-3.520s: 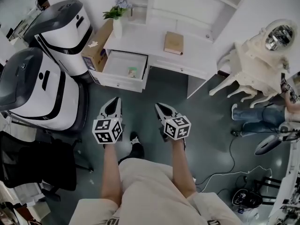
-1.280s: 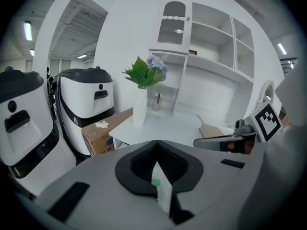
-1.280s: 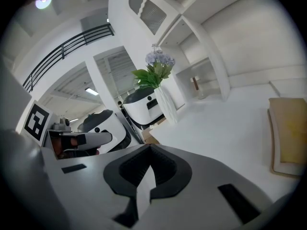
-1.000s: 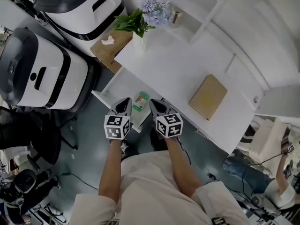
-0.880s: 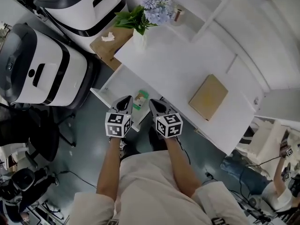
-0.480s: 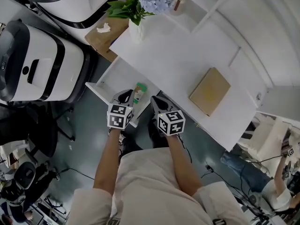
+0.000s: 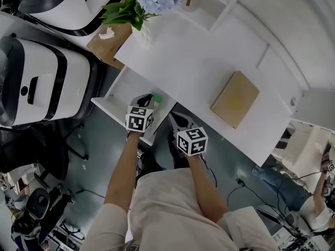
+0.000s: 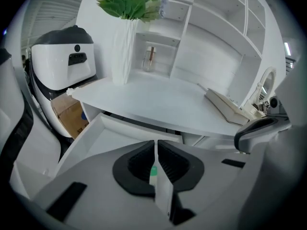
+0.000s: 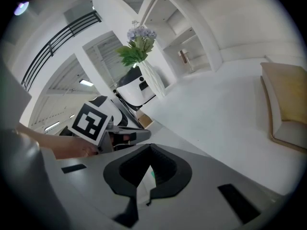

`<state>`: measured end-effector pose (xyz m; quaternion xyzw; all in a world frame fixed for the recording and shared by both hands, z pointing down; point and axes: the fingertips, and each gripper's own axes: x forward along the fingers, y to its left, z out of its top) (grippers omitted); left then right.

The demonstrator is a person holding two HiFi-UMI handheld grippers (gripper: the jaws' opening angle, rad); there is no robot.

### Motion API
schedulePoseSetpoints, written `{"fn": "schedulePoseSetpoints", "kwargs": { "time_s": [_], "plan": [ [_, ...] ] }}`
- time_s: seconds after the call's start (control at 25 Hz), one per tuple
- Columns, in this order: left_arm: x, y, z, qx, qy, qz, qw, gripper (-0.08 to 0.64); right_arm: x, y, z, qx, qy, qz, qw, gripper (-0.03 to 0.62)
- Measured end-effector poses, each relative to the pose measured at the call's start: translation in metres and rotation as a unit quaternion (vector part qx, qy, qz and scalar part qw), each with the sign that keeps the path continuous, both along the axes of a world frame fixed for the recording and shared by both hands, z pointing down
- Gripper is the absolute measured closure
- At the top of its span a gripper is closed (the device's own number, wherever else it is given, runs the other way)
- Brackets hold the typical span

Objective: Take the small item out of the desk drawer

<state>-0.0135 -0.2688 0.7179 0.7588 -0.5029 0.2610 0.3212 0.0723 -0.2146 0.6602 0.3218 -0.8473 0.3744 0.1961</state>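
Below the front edge of the desk (image 7: 199, 61), at its left end, the drawer (image 7: 119, 90) stands pulled out, with open room along its left side. The left gripper (image 7: 143, 99) hangs over the drawer's right part, its jaws just beginning to part and gripping nothing. The small item (image 7: 156, 98) lies in the drawer just past its tips. The right gripper (image 7: 176, 119), in front of the desk edge, is closed and empty.

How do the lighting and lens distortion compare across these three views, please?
Head view: even, soft light, no hard shadows on the desk, its edges bowed. Left gripper view: heavy fisheye, black corners, the shelves curved. Right gripper view: same black rim, the book stretched at the frame edge.
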Motion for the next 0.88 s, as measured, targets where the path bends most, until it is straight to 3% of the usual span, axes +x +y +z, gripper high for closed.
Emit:
{"fn": "schedulePoseSetpoints", "kwargs": {
  "time_s": [0.4, 0.6, 0.88],
  "plan": [
    [0.004, 0.003, 0.049, -0.054, -0.027, 0.044, 0.9972, 0.438, 0.020, 0.000, 0.022, -0.028, -0.001, 0.028, 0.999, 0.572],
    [0.011, 0.008, 0.072, -0.097, -0.006, 0.038, 0.9946, 0.381, 0.025, 0.001, 0.031, -0.022, 0.036, 0.002, 0.999, 0.572],
    [0.017, 0.013, 0.102, -0.139, -0.019, 0.059, 0.9883, 0.298, 0.034, 0.003, 0.044, -0.030, 0.048, 0.003, 0.998, 0.572]
  ]
}}
